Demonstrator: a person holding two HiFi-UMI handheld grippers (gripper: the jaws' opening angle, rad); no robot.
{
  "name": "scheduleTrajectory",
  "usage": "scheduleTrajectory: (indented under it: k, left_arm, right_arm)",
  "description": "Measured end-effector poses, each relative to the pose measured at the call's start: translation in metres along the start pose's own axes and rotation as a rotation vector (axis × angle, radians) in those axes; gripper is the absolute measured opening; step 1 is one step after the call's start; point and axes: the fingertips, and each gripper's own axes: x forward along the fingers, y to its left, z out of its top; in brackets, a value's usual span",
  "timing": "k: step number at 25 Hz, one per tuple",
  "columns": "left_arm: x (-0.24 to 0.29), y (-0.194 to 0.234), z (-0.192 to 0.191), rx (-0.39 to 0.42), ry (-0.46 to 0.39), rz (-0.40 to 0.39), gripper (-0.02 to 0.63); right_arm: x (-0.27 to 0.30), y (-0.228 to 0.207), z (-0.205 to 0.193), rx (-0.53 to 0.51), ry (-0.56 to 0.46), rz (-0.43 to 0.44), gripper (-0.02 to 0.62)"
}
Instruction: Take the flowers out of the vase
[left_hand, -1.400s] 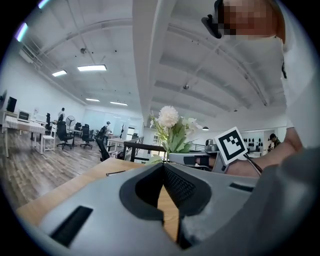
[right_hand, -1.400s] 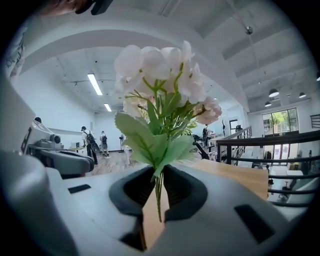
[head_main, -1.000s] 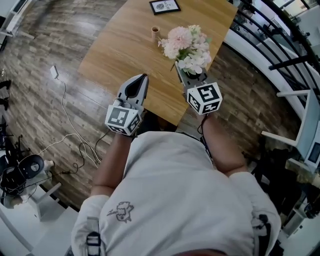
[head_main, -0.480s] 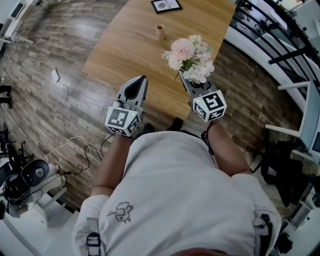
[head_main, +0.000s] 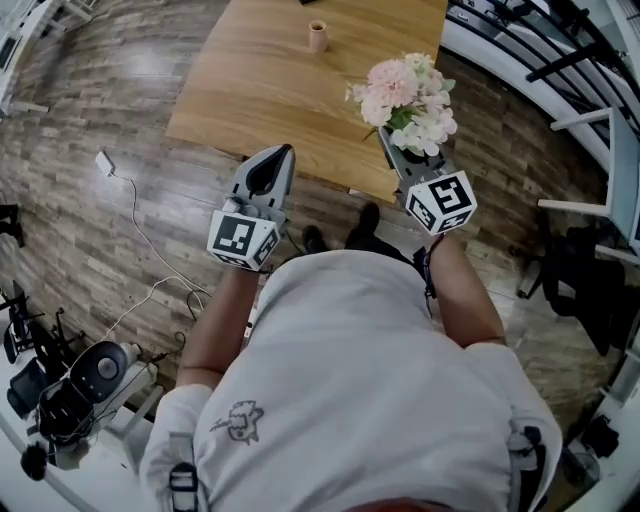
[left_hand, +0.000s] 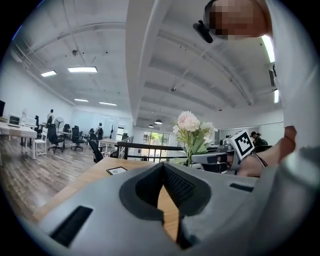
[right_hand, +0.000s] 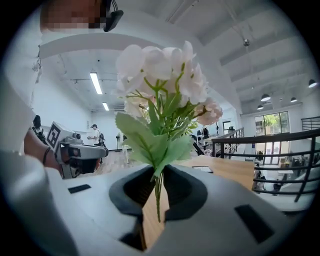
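Note:
A bunch of pink and white flowers (head_main: 405, 92) with green leaves hangs in the air over the table's near corner; my right gripper (head_main: 388, 140) is shut on its thin stems. In the right gripper view the stems (right_hand: 158, 190) run down between the pads, blooms (right_hand: 165, 85) above. The small tan vase (head_main: 317, 36) stands empty far up on the wooden table (head_main: 270, 90), well apart from the flowers. My left gripper (head_main: 282, 152) floats level before the table's edge; its tips (left_hand: 162, 167) meet with nothing held. It sees the flowers (left_hand: 192, 131) to its right.
A white charger and cable (head_main: 105, 162) lie on the wood floor at left. A black railing (head_main: 520, 30) runs past the table's right side. White furniture (head_main: 615, 150) stands at the right, a black device (head_main: 90, 385) at lower left. A framed card (left_hand: 116, 170) lies on the table.
Both grippers and the person have drawn back from the table; the table and vase have slid up the head view. The flowers travelled along in the right gripper.

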Motion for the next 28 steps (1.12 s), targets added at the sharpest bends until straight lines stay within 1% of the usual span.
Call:
scheduleTrajectory:
  k: [3,7,12,15,17,20,22,28]
  left_arm:
    - [-0.007,-0.009,-0.003,-0.006,0.009,-0.034,0.004]
    - [-0.010,-0.024,-0.002,-0.005,0.001,-0.039,0.003]
    - [-0.008,-0.045,0.005,0.010,-0.011,-0.008,0.004]
    - [-0.007,-0.065,0.006,0.007,-0.014,0.011,0.004]
    - [-0.007,-0.086,0.003,0.011,-0.019,0.022,0.003]
    - [-0.012,-0.135,-0.005,0.015,-0.029,0.050,0.003]
    - [-0.014,-0.159,-0.010,0.014,-0.030,0.066,0.003]
    - [-0.008,-0.169,-0.006,-0.011,-0.027,0.083,0.003]
  right_arm:
    - [-0.018,0.007,-0.002,0.001,0.008,-0.020,0.051]
    - [-0.038,0.012,-0.004,-0.012,0.012,-0.012,0.051]
    - [-0.065,0.013,-0.001,-0.022,-0.009,0.032,0.052]
    - [-0.084,0.011,0.000,-0.029,-0.012,0.070,0.052]
    - [-0.104,0.008,-0.002,-0.040,-0.016,0.093,0.052]
    - [-0.152,0.005,-0.013,-0.044,-0.028,0.124,0.051]
    - [-0.175,0.004,-0.019,-0.040,-0.027,0.145,0.051]
    - [-0.176,0.004,-0.020,-0.040,0.003,0.197,0.051]
